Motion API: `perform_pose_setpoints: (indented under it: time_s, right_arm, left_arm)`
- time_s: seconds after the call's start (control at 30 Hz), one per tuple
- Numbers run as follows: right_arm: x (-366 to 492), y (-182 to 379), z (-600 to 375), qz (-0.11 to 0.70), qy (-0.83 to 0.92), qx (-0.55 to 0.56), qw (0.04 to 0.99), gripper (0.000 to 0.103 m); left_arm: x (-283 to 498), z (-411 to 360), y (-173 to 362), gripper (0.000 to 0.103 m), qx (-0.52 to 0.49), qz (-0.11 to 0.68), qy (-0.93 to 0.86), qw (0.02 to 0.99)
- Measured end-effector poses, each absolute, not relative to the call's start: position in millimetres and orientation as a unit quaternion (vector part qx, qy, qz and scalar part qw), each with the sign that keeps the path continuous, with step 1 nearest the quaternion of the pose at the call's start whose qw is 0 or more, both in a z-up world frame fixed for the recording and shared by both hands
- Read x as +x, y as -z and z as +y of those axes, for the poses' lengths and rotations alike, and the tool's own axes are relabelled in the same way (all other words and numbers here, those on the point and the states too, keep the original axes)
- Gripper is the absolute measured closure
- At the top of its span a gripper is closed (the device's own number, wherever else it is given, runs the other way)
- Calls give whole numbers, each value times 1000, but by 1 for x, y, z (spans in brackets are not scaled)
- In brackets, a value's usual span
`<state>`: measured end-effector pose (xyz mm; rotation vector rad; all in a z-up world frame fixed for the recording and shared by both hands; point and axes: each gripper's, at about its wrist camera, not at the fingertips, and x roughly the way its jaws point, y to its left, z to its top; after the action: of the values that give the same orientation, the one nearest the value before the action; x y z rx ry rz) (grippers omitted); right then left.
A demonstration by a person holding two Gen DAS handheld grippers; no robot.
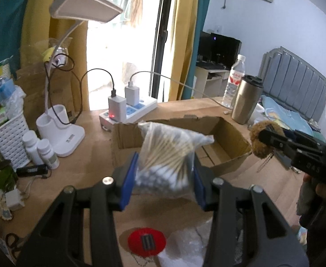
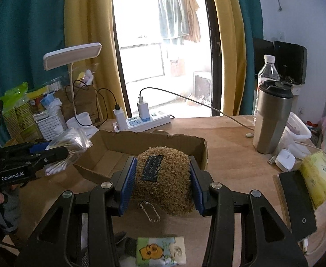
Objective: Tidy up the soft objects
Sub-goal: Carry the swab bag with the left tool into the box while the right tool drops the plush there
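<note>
My left gripper [image 1: 163, 184] is shut on a clear bag of cotton swabs [image 1: 165, 155] and holds it above the table, just in front of an open cardboard box [image 1: 227, 149]. My right gripper [image 2: 163, 182] is shut on a brown fuzzy plush keychain [image 2: 165, 178] with a dark label, its metal chain [image 2: 150, 211] hanging below, near the box [image 2: 109, 151]. In the left wrist view the right gripper [image 1: 265, 138] holds the plush [image 1: 259, 141] at the box's right edge. In the right wrist view the left gripper [image 2: 58, 152] holds the swab bag [image 2: 69, 146] at the box's left.
A power strip [image 1: 136, 109] with chargers, a white desk lamp [image 1: 60, 131], a white basket [image 1: 9, 140] and pill bottles [image 1: 40, 151] stand left. A steel tumbler [image 2: 272, 118], water bottle [image 2: 267, 71], phone [image 2: 296, 202], tissue pack [image 2: 160, 252] and red disc [image 1: 147, 241] lie around.
</note>
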<state>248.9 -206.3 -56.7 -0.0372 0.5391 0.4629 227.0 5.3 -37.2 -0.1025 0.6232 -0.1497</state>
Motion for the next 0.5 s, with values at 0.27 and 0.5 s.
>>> perform_pose_setpoints:
  time_s: [0.27,0.5]
  right_arm:
    - [277,67,-195,281,-235,-20,930,55]
    - [296,78,-185,293,-247,-21,923,54]
  left_arm:
    - [254,0,49,57,-52,321,89,942]
    - [272,-17,63,57,-41,344,117,931]
